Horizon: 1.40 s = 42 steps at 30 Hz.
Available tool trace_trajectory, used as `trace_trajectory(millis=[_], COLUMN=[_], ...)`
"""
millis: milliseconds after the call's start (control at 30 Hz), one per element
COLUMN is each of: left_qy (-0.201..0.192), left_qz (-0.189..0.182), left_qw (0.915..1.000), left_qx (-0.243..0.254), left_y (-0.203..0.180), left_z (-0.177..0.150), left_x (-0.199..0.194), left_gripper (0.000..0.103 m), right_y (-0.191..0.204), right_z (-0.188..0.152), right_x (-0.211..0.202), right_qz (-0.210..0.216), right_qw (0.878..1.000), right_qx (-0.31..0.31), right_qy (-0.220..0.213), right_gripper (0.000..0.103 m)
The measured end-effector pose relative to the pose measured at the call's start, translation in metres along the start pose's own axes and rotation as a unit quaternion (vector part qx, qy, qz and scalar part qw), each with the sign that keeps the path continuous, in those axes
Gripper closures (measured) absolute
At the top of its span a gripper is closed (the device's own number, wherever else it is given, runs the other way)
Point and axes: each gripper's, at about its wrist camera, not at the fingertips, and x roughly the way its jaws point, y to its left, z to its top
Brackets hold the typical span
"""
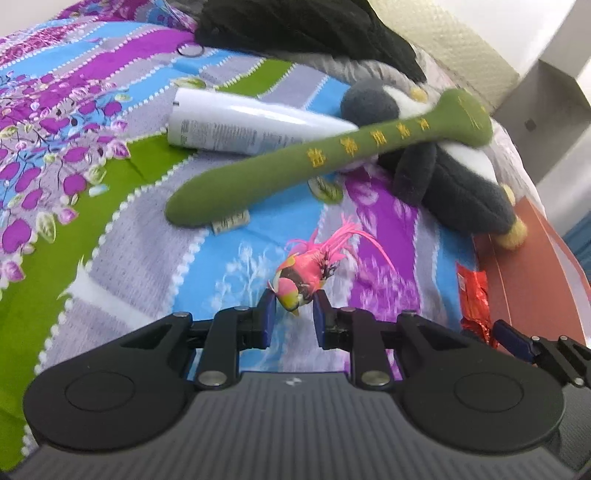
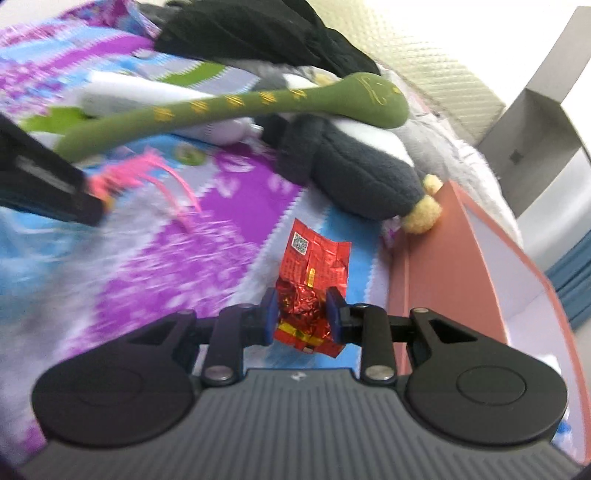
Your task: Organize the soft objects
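Your left tongs (image 1: 294, 312) point down at a slant over the patterned bedspread (image 1: 122, 236), at the bottom middle of the left wrist view, and their blue pads are nearly closed on a small pink feathered bird toy (image 1: 301, 277), which they grip by its head. Above it, mid-frame, a long green plush stick (image 1: 295, 162) lies slantwise across a white tube (image 1: 240, 127) and the dark grey plush penguin (image 1: 454, 184) at the right. Black clothing (image 1: 295, 26) is heaped along the top.

Only this view shows the tube's print sharply. At its lower right edge the tip of your other tool shows beside the red foil.

Your right tongs (image 2: 302, 315) also tilt downward, bottom middle of the right wrist view, narrowly parted and clamped on a crumpled red foil packet (image 2: 314, 280). This view alone shows the packet's code square and the inside of the reddish-brown box (image 2: 443, 258) at the right, with the penguin's yellow feet at its corner. The left side is blurred.
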Motion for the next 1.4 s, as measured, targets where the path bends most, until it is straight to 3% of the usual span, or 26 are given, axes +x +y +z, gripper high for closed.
trace_trajectory(millis=[233,500,600,633,733,767,967,1100,1200,1400], left_qy=[0.023,0.043,0.051,0.050,0.042,0.040,0.033,0.029,0.024,0.022], left_qz=[0.007,0.006,-0.005,-0.009,-0.010,-0.011,-0.007,0.000,0.006,0.016], left_qw=[0.9994,0.9965,0.9958,0.9957,0.9950,0.9945,0.9927,0.9889,0.9856,0.9808], left_qx=[0.027,0.071,0.076,0.077,0.091,0.096,0.116,0.146,0.167,0.193], left_y=[0.012,0.008,0.009,0.010,0.012,0.012,0.016,0.013,0.009,0.003], left_z=[-0.019,-0.045,-0.047,-0.046,-0.045,-0.044,-0.036,-0.032,-0.030,-0.030], left_x=[-0.022,-0.038,-0.042,-0.043,-0.048,-0.049,-0.047,-0.043,-0.039,-0.026], left_gripper=[0.078,0.076,0.062,0.055,0.054,0.054,0.054,0.054,0.054,0.054], right_y=[0.013,0.023,0.018,0.015,0.005,0.001,-0.005,-0.002,-0.003,-0.009], right_z=[-0.025,-0.036,-0.035,-0.034,-0.033,-0.034,-0.043,-0.048,-0.049,-0.049], right_x=[-0.046,-0.063,-0.066,-0.067,-0.067,-0.064,-0.038,-0.028,-0.025,-0.026], right_qz=[0.056,0.118,0.129,0.129,0.129,0.135,0.186,0.191,0.185,0.182], right_qw=[0.998,0.993,0.991,0.991,0.989,0.987,0.969,0.964,0.964,0.964], right_qx=[0.006,0.025,0.039,0.044,0.071,0.083,0.155,0.176,0.180,0.184], right_qy=[0.009,0.012,0.006,0.001,-0.005,0.000,0.050,0.063,0.067,0.065], right_gripper=[0.071,0.071,0.069,0.064,0.038,0.035,0.035,0.038,0.046,0.047])
